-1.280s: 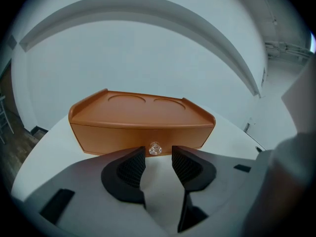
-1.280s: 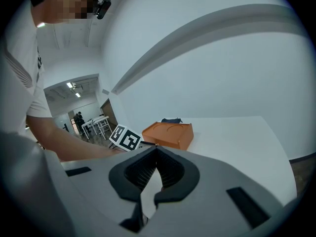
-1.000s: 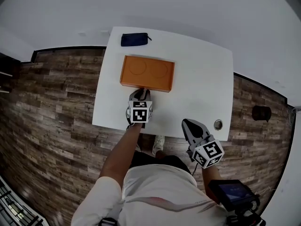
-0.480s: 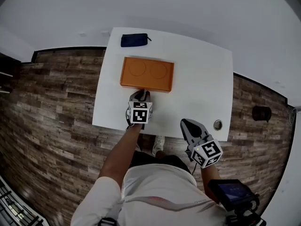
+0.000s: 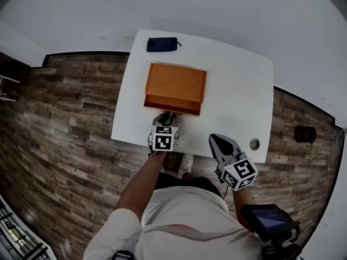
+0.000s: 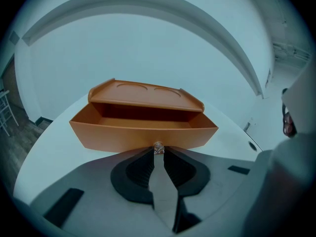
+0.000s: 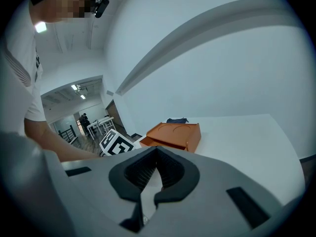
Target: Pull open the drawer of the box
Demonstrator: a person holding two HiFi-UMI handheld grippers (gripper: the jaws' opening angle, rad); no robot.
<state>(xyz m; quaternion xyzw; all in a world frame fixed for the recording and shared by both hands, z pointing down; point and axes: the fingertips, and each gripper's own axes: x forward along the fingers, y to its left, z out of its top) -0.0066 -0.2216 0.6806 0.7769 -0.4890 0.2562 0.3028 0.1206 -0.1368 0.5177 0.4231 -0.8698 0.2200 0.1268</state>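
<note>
An orange box (image 5: 176, 83) lies on the white table (image 5: 233, 102), and its drawer (image 6: 143, 132) stands partly pulled out toward me. My left gripper (image 5: 167, 115) is at the middle of the drawer's front, shut on the small clear knob (image 6: 158, 147). The drawer's inside looks empty in the left gripper view. My right gripper (image 5: 216, 141) hangs over the table's near edge, to the right of the box (image 7: 173, 135). It touches nothing, and its jaws are shut with nothing between them.
A dark blue pouch (image 5: 161, 44) lies behind the box at the table's far edge. A round cable hole (image 5: 254, 143) sits in the table's near right corner. Wood floor surrounds the table, and a white wall stands behind it.
The drawer has slid out of the box toward me, with my left gripper drawing back on its knob. The right gripper has hardly moved.
</note>
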